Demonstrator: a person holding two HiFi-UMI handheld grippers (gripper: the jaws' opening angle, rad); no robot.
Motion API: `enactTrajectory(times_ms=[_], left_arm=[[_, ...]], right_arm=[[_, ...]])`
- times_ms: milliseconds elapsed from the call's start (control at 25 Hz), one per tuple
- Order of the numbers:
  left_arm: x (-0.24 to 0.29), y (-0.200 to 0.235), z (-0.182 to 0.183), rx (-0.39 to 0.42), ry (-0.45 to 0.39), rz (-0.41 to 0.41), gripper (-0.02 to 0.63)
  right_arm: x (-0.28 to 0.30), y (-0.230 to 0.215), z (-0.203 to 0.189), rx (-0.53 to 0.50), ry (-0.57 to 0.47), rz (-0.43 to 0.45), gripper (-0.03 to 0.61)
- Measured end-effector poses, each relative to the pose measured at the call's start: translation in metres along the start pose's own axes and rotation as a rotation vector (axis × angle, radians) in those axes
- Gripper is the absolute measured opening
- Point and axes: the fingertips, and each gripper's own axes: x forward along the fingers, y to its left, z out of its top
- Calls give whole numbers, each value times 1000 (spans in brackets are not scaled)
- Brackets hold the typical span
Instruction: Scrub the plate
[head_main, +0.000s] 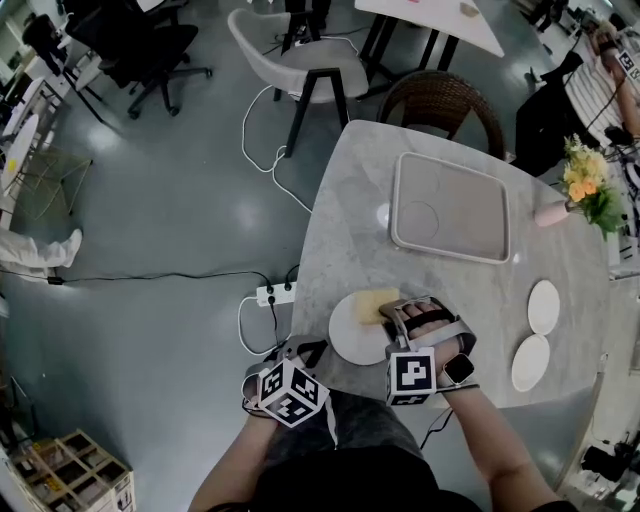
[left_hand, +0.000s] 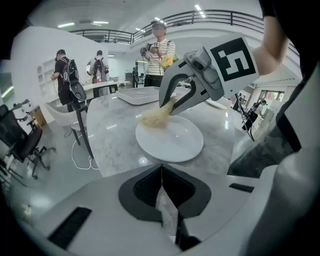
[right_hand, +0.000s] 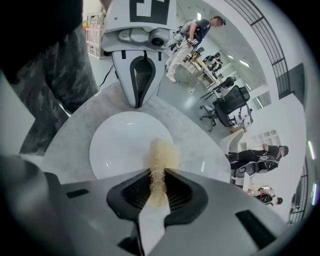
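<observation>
Plate (head_main: 352, 338) sits lower centre of the frame, near the table (head_main: 365, 200) edge. My right hand-held gripper (head_main: 397, 306) clamps a sponge (head_main: 374, 302) on the plate's upper right part. My left hand-held gripper (head_main: 311, 351) is closed on nothing, near the plate. Nothing braces it, so I judge a hard stroke could push it off the edge.

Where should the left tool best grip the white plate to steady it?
Probably the near rim of the plate, from the table edge side: it lies flat, that rim faces the left tool, and the scrubbing pad in the right tool occupies the far side.
</observation>
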Motion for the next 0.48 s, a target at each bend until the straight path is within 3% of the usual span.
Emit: enactTrajectory(times_ms=[480], left_arm=[[1, -1, 7, 21, -3, -18, 14]], right_arm=[[-21, 49, -5, 2, 6, 67, 71]])
